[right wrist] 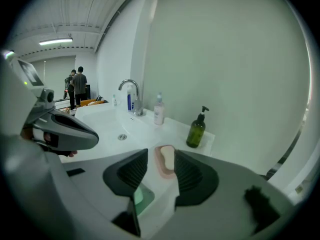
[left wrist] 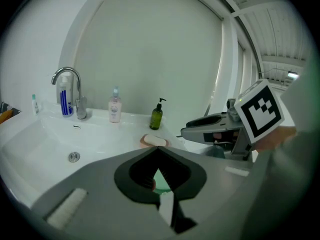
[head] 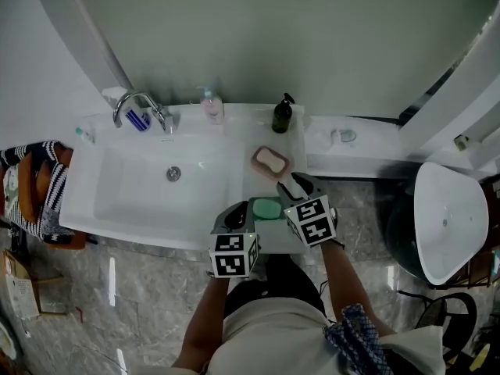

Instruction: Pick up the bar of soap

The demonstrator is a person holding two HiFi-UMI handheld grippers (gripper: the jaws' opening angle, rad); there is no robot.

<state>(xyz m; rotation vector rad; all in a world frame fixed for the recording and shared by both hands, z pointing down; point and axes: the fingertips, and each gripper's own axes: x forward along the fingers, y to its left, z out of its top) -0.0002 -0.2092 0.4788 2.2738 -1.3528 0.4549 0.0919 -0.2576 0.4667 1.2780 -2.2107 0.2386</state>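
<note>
A pale bar of soap [head: 273, 159] lies in a pink dish [head: 258, 165] on the white counter, right of the basin. My right gripper [head: 287, 181] is open, just short of the dish. In the right gripper view the soap [right wrist: 167, 158] shows between the jaws of my right gripper [right wrist: 161, 153] but beyond them, untouched. My left gripper [head: 237, 209] hangs over the counter's front edge with its jaw tips together and nothing between them. A green rounded thing [head: 266, 208] lies on the counter between the two grippers. From the left gripper [left wrist: 157, 149] the soap [left wrist: 154, 140] lies ahead.
The sink basin [head: 117, 198] with its drain [head: 173, 173] fills the left side, with a chrome faucet [head: 137, 105] behind it. A pale pump bottle [head: 211, 106] and a dark green pump bottle [head: 282, 116] stand at the back. A white toilet bowl [head: 449, 221] is at right.
</note>
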